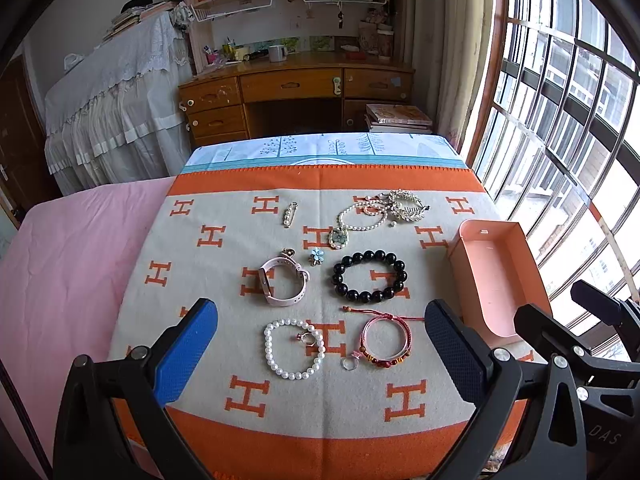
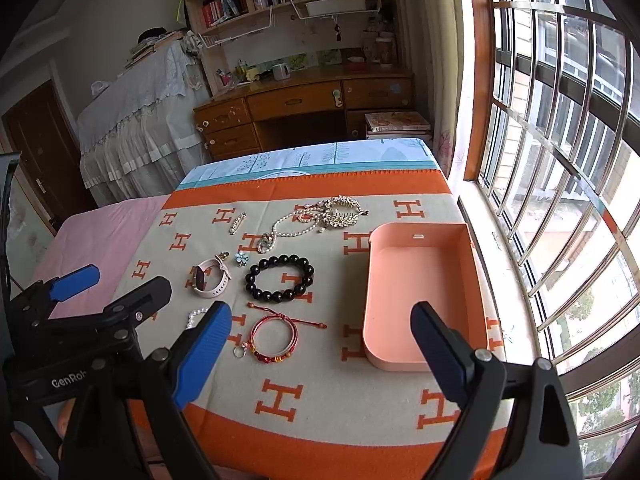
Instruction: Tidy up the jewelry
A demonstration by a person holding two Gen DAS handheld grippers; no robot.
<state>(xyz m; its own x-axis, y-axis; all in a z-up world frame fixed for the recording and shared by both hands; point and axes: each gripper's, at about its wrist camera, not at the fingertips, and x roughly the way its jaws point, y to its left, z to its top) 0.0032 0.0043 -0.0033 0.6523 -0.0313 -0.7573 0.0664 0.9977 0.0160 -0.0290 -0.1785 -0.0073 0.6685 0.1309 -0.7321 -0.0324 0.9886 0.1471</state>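
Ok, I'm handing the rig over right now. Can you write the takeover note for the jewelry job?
Left gripper: open, holding nothing, above the near pieces.
Right gripper: open, holding nothing, beside the near end of the pink box.
Box: nothing in it; it sits on the blanket at the window side.
Still laid out on the blanket: black bead bracelet, pink watch, white pearl bracelet, red cord bracelet, two rings, flower charm, pearl necklace, gold hair comb, pearl pin.
Done: nothing yet. Left: every piece.
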